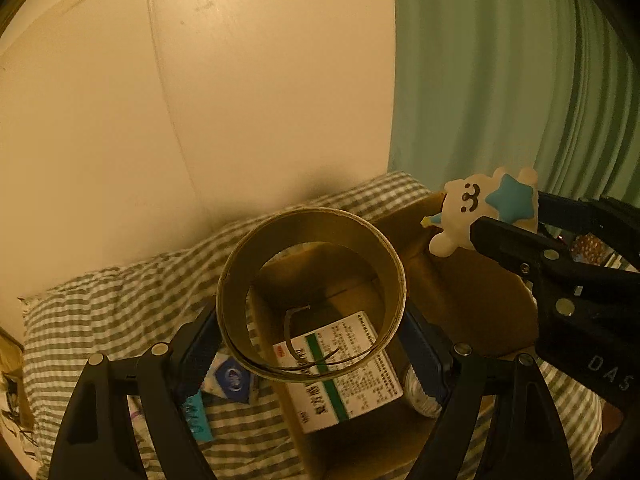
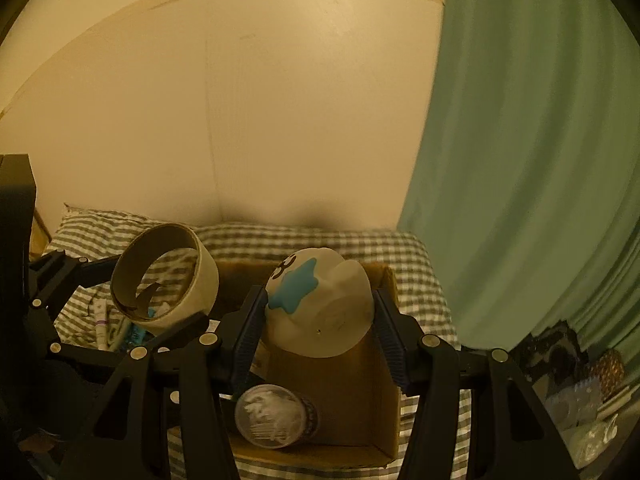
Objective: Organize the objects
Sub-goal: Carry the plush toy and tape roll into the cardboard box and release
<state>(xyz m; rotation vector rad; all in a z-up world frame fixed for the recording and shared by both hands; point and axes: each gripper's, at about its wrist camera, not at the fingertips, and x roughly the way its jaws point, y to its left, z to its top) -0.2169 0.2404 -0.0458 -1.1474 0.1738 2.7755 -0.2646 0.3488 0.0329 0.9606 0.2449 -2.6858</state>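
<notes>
My left gripper (image 1: 312,332) is shut on a brown cardboard tape ring (image 1: 312,292), held in the air over an open cardboard box (image 1: 472,292). The ring also shows in the right wrist view (image 2: 166,276), left of the box (image 2: 384,412). My right gripper (image 2: 320,320) is shut on a white bear-like toy with a blue star (image 2: 320,304), held above the box. In the left wrist view the toy (image 1: 476,208) sits between the right gripper's black fingers (image 1: 516,240) at the right. A white medicine carton (image 1: 344,372) lies inside the box.
The box rests on a green-and-white checked bed cover (image 1: 112,320). A lidded round jar (image 2: 276,416) lies in the box. A blue packet (image 1: 232,378) and small tubes (image 2: 102,324) lie on the cover at the left. A cream wall stands behind, a green curtain (image 2: 520,160) at the right.
</notes>
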